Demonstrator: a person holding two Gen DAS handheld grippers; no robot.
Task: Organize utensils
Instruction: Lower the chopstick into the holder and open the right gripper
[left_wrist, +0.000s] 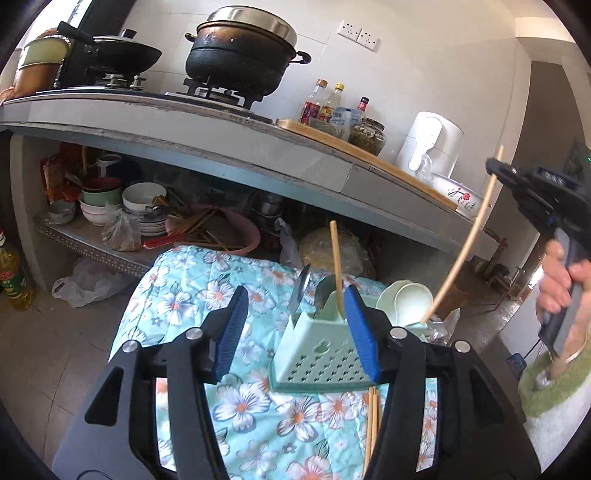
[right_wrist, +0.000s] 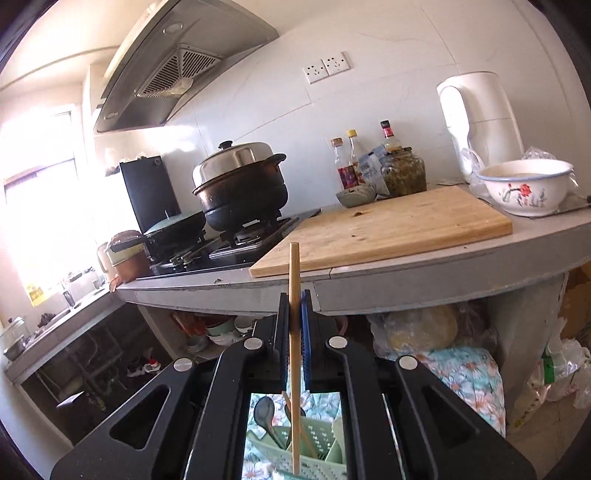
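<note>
A pale green perforated utensil holder (left_wrist: 321, 350) stands on a floral cloth (left_wrist: 192, 291); it holds metal spoons (left_wrist: 303, 286) and one upright chopstick (left_wrist: 337, 266). My left gripper (left_wrist: 295, 332) is open, its blue pads on either side of the holder's left part. Two loose chopsticks (left_wrist: 372, 424) lie on the cloth below the holder. My right gripper (left_wrist: 493, 166) is shut on a chopstick (left_wrist: 461, 243) whose lower tip is at the holder's right edge. In the right wrist view that chopstick (right_wrist: 294, 332) is clamped between the pads (right_wrist: 293, 321), above the holder (right_wrist: 317, 454).
Pale green ceramic spoons (left_wrist: 404, 299) lie right of the holder. Behind is a grey counter (left_wrist: 221, 133) with pots, a gas stove, bottles, a cutting board (right_wrist: 388, 229), a white kettle (right_wrist: 476, 118) and a floral bowl (right_wrist: 524, 188). A shelf below holds bowls and plates (left_wrist: 140, 206).
</note>
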